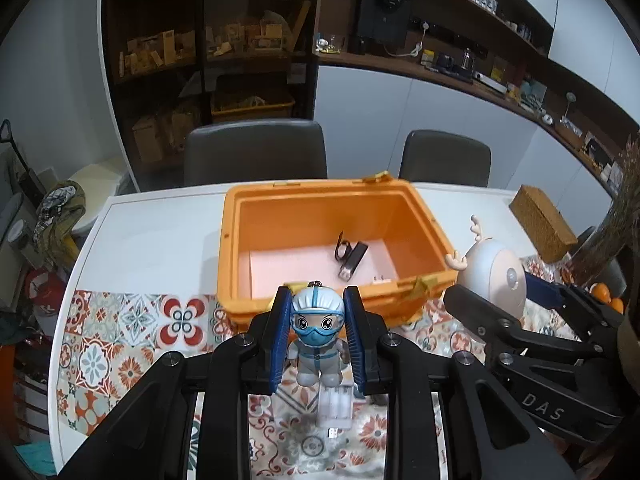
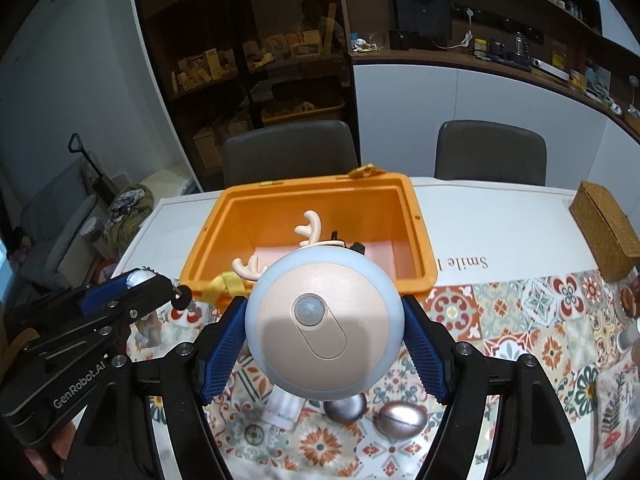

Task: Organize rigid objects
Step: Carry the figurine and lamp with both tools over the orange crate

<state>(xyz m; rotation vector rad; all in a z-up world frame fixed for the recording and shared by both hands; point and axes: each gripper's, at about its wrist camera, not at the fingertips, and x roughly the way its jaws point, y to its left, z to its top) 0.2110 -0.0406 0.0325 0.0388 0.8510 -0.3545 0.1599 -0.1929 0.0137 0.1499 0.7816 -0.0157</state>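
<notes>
Gripping the round deer lamp (image 2: 323,330) wide, the right gripper (image 2: 324,344) risks it slipping short of the orange box (image 2: 416,236), while the left gripper (image 1: 318,336) pinches the figurine (image 1: 318,334) tight.

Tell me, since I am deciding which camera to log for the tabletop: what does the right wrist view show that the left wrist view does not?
Only the right wrist view shows two shiny metallic egg-shaped objects lying on the patterned cloth. Only the left wrist view shows the face of the small masked, goggled toy figure in the left gripper, and the whole black USB stick in the box. Both show the open orange plastic box, the round antlered sensor light in the right gripper, and a clear battery holder.
</notes>
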